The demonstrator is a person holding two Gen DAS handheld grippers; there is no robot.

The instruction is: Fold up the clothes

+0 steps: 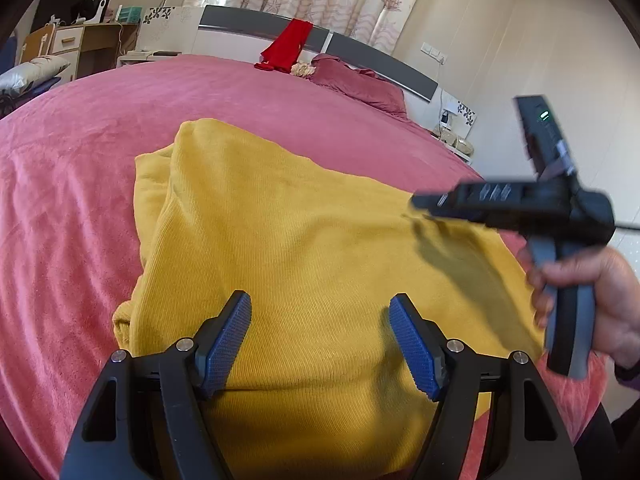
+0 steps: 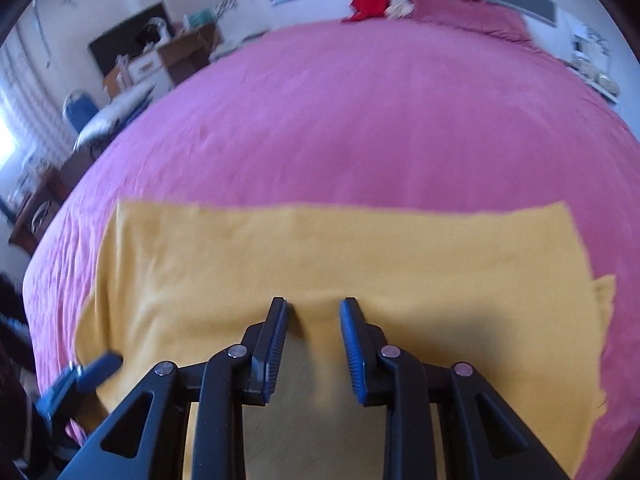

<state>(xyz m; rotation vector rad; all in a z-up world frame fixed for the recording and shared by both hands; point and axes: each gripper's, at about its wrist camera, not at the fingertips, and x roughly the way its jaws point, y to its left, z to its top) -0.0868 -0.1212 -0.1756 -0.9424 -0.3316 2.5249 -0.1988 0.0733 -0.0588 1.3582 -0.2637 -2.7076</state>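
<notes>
A: The yellow garment [image 1: 304, 240] is seen lying flat on the bed [image 1: 80, 208], at the near edge, already doubled into a wide band.

B: And its long axis?

A: It is judged to run side to side along that near edge. In the right wrist view the garment [image 2: 320, 256] stretches across almost the whole frame, with its far edge straight and a small flap poking out at the right end.

B: The tongs?

A: The left tongs [image 1: 320, 344] are spread wide, with nothing pinched, poised just above the cloth near its left end. The right tongs [image 2: 314, 348] are parted too, more narrowly, and nothing is held between them; they sit over the middle of the near part.

B: So which hand is nearer to what?

A: The left end, where layers are stacked, is closest to the left tongs. The right end and its flap are better reached by the right tongs [image 1: 424, 202], seen blurred from the left wrist camera.

B: Room to work?

A: Plenty of open blanket is offered beyond the far edge. Little margin is left on the near side, so a fold across the long axis is favoured.
</notes>
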